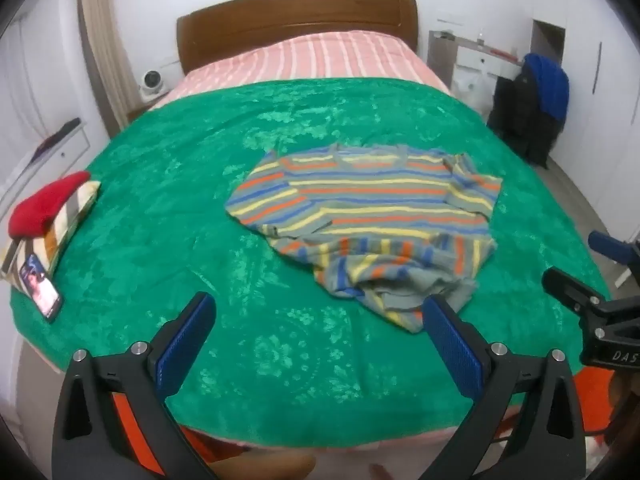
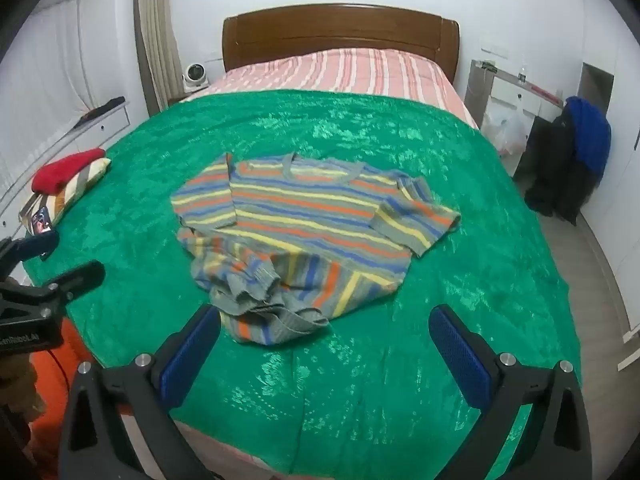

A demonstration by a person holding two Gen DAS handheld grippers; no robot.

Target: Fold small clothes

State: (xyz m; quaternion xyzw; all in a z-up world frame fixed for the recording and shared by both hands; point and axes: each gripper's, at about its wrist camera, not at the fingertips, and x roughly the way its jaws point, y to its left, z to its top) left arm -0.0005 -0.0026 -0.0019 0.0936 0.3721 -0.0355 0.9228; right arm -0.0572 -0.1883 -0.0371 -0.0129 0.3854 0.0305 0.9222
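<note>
phone beside folded pile on green blanket.

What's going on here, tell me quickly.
A person holds two grippers over a bed, about to fold a striped sweater. It lies on the green blanket, neckline toward the headboard, its near end bunched up. The left gripper and right gripper both have their jaws wide open and hold nothing; neither touches the sweater yet. A small pile of folded clothes sits at the blanket's left edge.
</note>
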